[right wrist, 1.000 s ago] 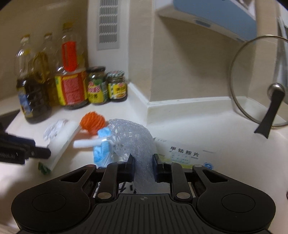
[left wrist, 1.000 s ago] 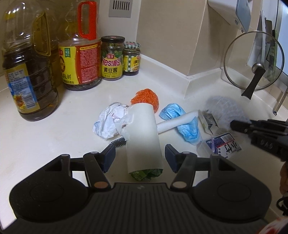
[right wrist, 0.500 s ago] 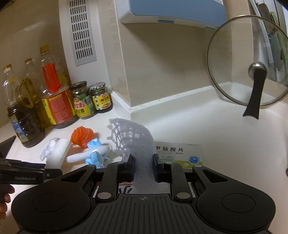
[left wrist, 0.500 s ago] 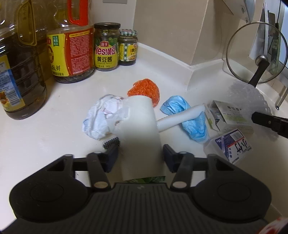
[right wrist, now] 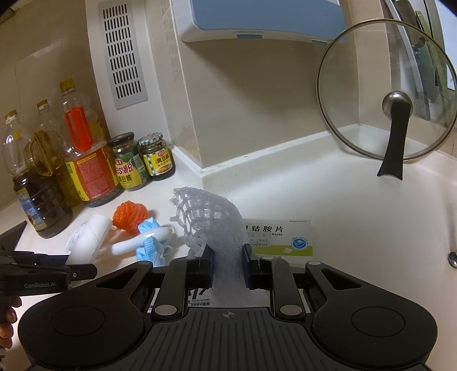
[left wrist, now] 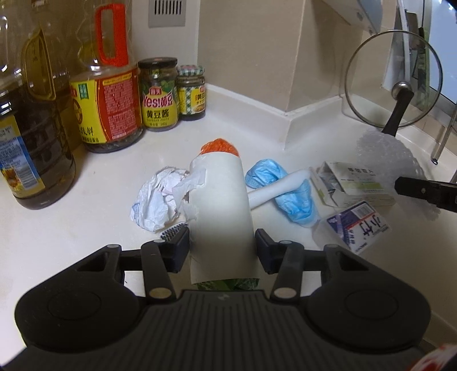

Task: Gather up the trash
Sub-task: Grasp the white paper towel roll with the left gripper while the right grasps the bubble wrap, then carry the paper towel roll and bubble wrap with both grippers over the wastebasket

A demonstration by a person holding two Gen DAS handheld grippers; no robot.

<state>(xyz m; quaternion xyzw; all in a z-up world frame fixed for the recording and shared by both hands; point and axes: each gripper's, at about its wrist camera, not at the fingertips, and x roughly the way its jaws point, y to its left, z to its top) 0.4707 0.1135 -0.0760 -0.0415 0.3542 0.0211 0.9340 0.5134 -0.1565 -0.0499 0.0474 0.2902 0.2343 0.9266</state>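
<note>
- The white countertop (left wrist: 71, 228) is running back to a raised ledge where it meets the beige wall, which is jutting out as a corner behind the litter; bare counter is lying open to the left of the pile and, in the right wrist view, across to the leaning glass pan lid (right wrist: 385, 91)
- Large oil bottles (left wrist: 34, 120) and two small sauce jars (left wrist: 158, 94) are crowding the back left edge, well apart from the trash
- The left gripper (left wrist: 222, 247) is closing its jaws on a white cardboard tube (left wrist: 220, 211) with torn paper at its far end; both fingers are touching the tube's sides, so it is gripping the tube
- The right gripper (right wrist: 227, 266) is clamping a translucent white foam fruit net (right wrist: 211, 222), which is standing up bunched between the fingers
- On the counter an orange mesh ball (right wrist: 130, 217) is sitting behind the tube, a crumpled white paper wad (left wrist: 155, 199) just left of it, a blue face mask (left wrist: 285, 191) draped around a white plastic handle (left wrist: 274, 189) to its right
- A white medicine box (right wrist: 278, 237) is lying flat near the mask, a printed packet (left wrist: 358, 227) just beside it
- The left wrist view is showing the box's open end flap and something green under the tube; the right wrist view is showing the box's printed top and a blue-fronted appliance (right wrist: 257, 20) on the wall
</note>
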